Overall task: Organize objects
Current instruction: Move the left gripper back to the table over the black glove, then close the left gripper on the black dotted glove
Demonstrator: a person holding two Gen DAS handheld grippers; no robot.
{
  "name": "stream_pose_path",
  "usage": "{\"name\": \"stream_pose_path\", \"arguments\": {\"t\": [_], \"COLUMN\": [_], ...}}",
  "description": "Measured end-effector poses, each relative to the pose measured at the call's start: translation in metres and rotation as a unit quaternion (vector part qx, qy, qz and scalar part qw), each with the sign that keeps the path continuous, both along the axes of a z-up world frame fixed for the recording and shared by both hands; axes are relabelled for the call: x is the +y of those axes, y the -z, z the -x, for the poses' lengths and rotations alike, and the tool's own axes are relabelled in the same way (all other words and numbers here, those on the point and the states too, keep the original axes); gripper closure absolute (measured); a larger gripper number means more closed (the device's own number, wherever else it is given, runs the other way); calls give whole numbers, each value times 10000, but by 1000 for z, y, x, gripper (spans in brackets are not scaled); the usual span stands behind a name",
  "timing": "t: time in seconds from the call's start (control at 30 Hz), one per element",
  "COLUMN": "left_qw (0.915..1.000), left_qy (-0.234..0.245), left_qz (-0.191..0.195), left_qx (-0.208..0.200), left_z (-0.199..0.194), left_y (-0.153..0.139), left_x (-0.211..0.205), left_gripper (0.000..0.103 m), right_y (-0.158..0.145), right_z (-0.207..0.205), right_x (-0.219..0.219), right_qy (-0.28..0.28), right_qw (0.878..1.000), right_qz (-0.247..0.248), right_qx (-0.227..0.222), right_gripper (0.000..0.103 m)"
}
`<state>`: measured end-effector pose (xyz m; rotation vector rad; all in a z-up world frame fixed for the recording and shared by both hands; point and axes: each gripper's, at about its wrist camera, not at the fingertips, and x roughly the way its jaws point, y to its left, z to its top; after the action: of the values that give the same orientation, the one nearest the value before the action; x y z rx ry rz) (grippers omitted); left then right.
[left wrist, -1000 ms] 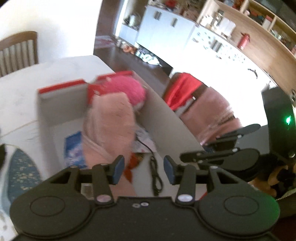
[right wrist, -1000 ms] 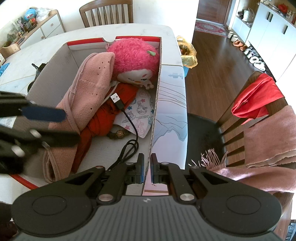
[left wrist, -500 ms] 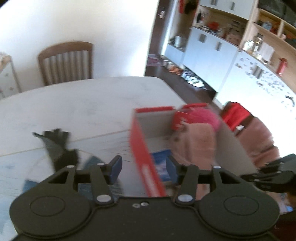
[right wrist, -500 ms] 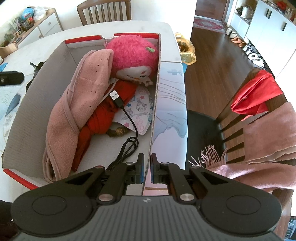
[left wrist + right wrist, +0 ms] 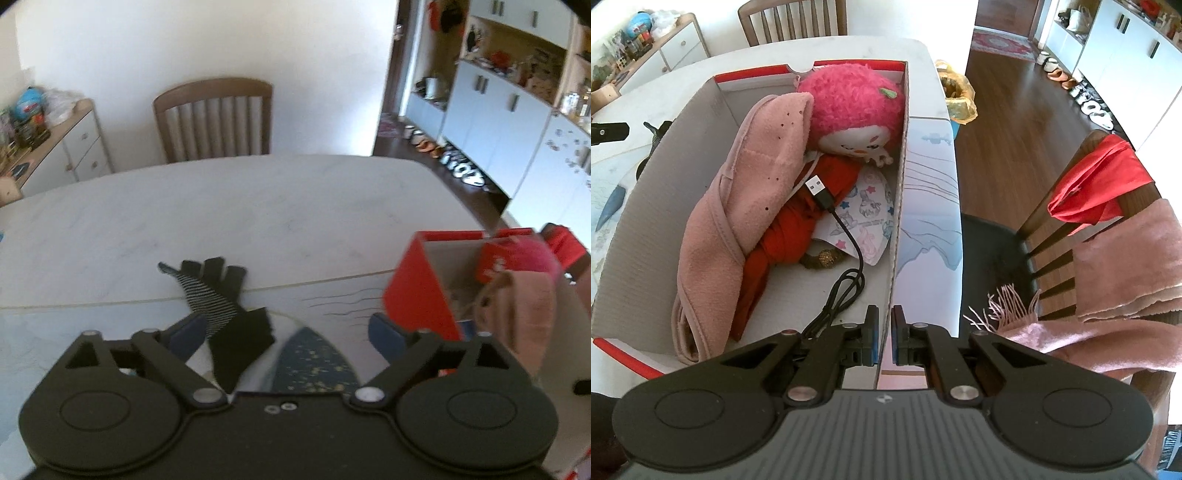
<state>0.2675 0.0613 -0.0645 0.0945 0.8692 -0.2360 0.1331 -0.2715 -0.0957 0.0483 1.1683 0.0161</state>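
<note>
Black and stripy, the glove (image 5: 218, 299) lies flat on the tabletop (image 5: 229, 206), just in front of my left hand-held gripper (image 5: 286, 330). Its cuff end sits close to the left finger. That gripper's jaws are opening wide and nothing is between them. I think the glove goes next. To do it well, I should come down over the thick cuff, get both fingers around it, then squeeze.

The box (image 5: 639, 206) is off to that gripper's right. Inside it are a pink cloth (image 5: 746, 206), a doll (image 5: 853, 107) and a black cable (image 5: 846, 258). My right hand-held gripper (image 5: 884, 334) is pinched tight on the box's side wall, keeping it steady.
</note>
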Motion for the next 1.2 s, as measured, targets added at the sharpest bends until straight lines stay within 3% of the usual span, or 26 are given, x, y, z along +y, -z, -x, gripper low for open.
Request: {"name": "stream_pose_path", "arguments": {"t": [0.43, 0.77, 0.97, 1.2], "left_qw": [9967, 9934, 9922, 9923], "left_qy": [-499, -702, -806, -785], "left_qz": [-203, -357, -337, -298], "left_qx": [614, 831, 893, 913], "left_z": [-46, -65, -71, -74], "left_y": [58, 82, 89, 95], "left_x": [16, 21, 24, 23], "left_gripper": [6, 7, 13, 28], "right_y": [3, 4, 4, 4], "right_z": [-3, -4, -5, -5], "right_x": [2, 3, 2, 2], "right_qy": [53, 89, 107, 111], "right_qw": [9999, 9998, 9997, 9997], "right_qz": [73, 72, 63, 60], "right_qx": [106, 189, 221, 225], "right_gripper": [97, 97, 97, 97]}}
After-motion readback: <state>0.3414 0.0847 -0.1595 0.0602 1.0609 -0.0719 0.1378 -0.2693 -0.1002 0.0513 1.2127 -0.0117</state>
